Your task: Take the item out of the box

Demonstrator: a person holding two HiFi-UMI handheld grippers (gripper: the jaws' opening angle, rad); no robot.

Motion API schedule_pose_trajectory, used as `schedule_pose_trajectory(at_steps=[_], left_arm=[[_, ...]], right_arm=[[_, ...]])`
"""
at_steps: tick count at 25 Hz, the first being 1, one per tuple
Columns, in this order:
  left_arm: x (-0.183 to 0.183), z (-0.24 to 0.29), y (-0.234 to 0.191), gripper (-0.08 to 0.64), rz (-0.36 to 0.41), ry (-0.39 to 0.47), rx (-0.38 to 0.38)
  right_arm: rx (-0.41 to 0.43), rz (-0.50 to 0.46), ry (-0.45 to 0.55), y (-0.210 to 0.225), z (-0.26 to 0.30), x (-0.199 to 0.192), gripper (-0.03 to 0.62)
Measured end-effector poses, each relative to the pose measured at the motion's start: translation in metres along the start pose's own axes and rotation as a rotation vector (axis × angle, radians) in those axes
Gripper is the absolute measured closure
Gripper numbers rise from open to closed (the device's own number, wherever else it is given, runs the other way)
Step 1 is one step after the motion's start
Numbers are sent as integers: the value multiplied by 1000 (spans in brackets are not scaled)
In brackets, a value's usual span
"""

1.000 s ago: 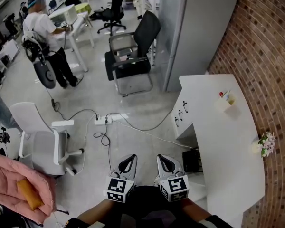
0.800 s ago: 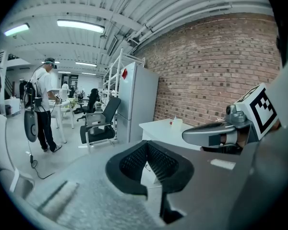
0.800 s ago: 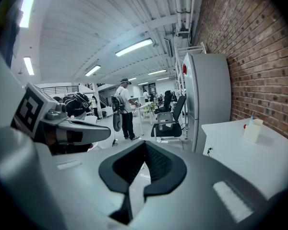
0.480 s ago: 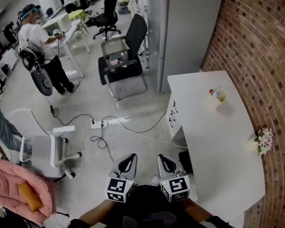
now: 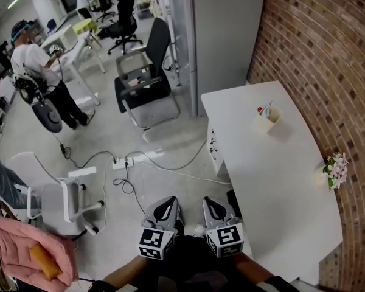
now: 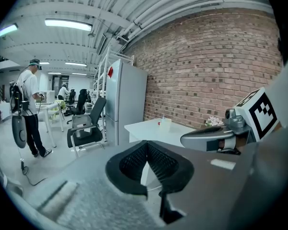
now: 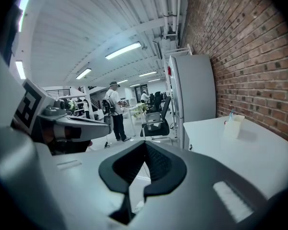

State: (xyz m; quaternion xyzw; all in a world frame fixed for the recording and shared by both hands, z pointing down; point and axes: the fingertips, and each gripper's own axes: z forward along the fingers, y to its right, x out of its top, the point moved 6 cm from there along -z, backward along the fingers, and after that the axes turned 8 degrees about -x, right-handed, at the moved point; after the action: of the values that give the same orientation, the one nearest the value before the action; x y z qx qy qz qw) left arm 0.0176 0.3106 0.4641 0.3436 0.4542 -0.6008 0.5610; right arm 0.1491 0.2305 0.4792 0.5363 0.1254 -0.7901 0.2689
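The left claw (image 6: 147, 142) is pinched together at the tips with nothing between them, and the right claw (image 7: 145, 142) is the same: closed and empty. Both are held side by side close to the person's body, just off the near left corner of the bench (image 5: 280, 181), over bare floor (image 5: 170, 163).

On the bench, a pale cup (image 5: 266, 117) with a couple of sticks in it stands towards the far end. A small bunch of flowers (image 5: 334, 170) sits at the edge that runs along the brick wall (image 5: 328, 59). The rest of the bench top that shows carries nothing.

No box and no item show in any view, not on the bench nor on the floor beside it, so where they lie cannot be told.

The step in hand looks like getting to the work, not yet the work itself. To do it well, find the box first and face it squarely before reaching. Keeping both claws closed while moving seems sensible, since nothing can snag. Mind the cables (image 5: 118, 161) on the floor to the left of the bench. Once the box is in front, one claw could steady its wall while the other opens wide, goes in from above and closes on the item.
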Motion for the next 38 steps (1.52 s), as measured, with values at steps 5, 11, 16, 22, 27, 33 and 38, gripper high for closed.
schedule_pose_trajectory(at_steps=[5,11,16,22,27,33,38], left_arm=[[4,24,-13,555,-10,3,-40],[19,59,-43,555,-10,-8,-101],[28,88,-79,555,-21,-21,-137],[46,117,-111,555,-17,-20,-192],[61,132,-139,555,-4,-6,-238],[69,140,-167,555,3,5,-272],[70,144,-183,555,-18,19,-277]], right_arm=[[-47,9,-41,12,17,0,591],[-97,24,-48,25,54,15,591],[-133,28,-60,30,93,29,591],[-197,42,-81,38,127,49,591],[-242,30,-63,35,151,69,591],[-284,30,-54,26,173,83,591],[-308,14,-56,23,183,89,591]])
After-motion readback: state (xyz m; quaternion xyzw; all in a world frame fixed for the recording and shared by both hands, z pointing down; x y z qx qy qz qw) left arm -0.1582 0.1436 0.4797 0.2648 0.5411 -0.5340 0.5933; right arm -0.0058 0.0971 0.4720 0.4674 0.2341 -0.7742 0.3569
